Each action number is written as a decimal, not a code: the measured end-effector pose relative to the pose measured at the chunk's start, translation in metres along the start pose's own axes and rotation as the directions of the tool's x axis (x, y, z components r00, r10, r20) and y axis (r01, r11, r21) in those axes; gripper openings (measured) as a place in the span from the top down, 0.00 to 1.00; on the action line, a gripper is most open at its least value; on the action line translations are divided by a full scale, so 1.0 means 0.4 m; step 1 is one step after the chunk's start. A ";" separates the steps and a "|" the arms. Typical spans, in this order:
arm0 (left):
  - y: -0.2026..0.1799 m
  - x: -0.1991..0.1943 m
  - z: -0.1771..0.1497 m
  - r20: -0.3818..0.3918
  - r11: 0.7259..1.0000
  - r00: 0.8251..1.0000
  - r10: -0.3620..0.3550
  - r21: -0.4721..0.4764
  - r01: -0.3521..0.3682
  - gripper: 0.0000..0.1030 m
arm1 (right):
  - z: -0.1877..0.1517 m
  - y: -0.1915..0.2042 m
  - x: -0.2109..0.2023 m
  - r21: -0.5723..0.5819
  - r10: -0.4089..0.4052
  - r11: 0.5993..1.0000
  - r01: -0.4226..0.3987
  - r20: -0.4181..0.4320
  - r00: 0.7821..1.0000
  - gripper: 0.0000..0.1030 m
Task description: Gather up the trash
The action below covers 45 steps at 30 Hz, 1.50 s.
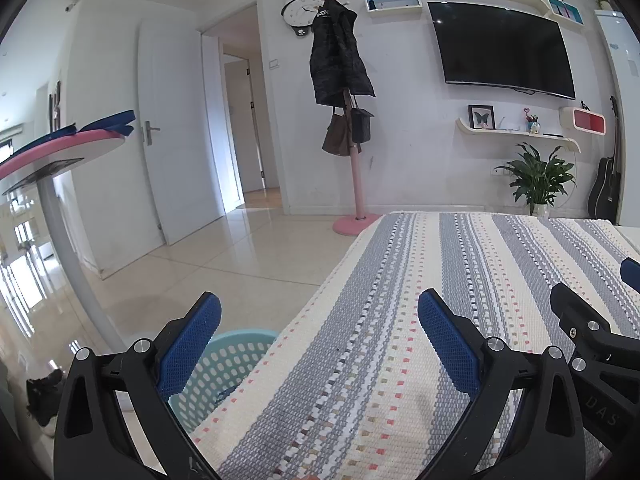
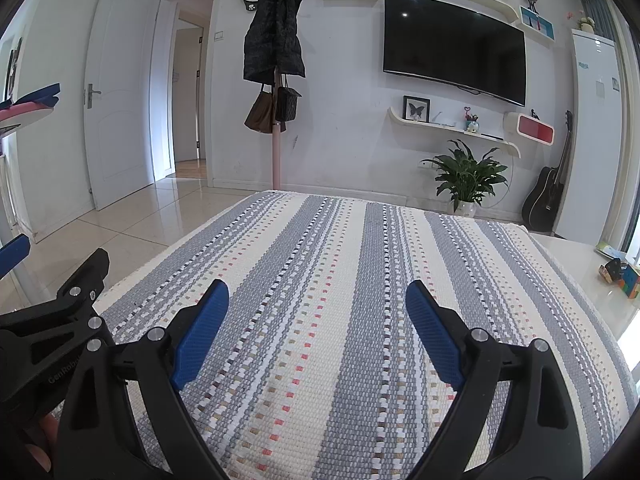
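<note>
Both tongs are wide open and hold nothing. The left gripper and right gripper hover side by side over the grey and cream striped woven cloth. No trash shows on it. The light blue plastic basket with holes sits on the floor, down and left of the left gripper, which is nearer. "DAS" is written on one gripper's body.

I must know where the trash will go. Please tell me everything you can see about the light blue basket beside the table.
The light blue basket looks like plastic, with a smooth rounded rim and walls pierced by rows of oval holes. It stands upright on the tiled floor, close against the edge of the striped cloth. Only part shows, behind the left gripper, whose fingers are open. Something dark lies inside; I cannot tell what.
</note>
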<state>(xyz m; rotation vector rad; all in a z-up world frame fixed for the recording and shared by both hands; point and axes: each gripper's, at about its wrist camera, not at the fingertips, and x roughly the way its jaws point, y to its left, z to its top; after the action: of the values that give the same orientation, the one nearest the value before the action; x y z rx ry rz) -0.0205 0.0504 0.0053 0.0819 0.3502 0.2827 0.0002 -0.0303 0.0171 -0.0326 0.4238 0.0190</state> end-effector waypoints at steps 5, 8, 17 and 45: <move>0.000 0.000 -0.001 -0.002 1.000 1.000 0.002 0.002 -0.002 0.07 | 0.002 -0.002 0.001 -0.001 0.000 1.000 0.000 0.001 1.000 0.15; 0.002 0.002 0.000 -0.002 1.000 1.000 0.002 0.001 -0.002 0.07 | 0.002 -0.002 0.001 -0.001 0.000 1.000 0.000 0.000 1.000 0.15; 0.002 0.002 0.000 -0.003 1.000 1.000 0.002 0.001 -0.002 0.07 | 0.003 -0.003 0.001 0.002 0.000 1.000 0.000 0.000 1.000 0.15; 0.007 0.023 -0.010 -0.069 1.000 0.998 0.001 -0.016 -0.002 0.07 | -0.001 -0.005 0.003 0.035 -0.006 0.999 0.006 -0.007 1.000 0.15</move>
<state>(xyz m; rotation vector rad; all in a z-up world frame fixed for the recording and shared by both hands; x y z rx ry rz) -0.0143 0.0559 -0.0013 0.0566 0.4165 0.2899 0.0012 -0.0321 0.0162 0.0007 0.4309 0.0053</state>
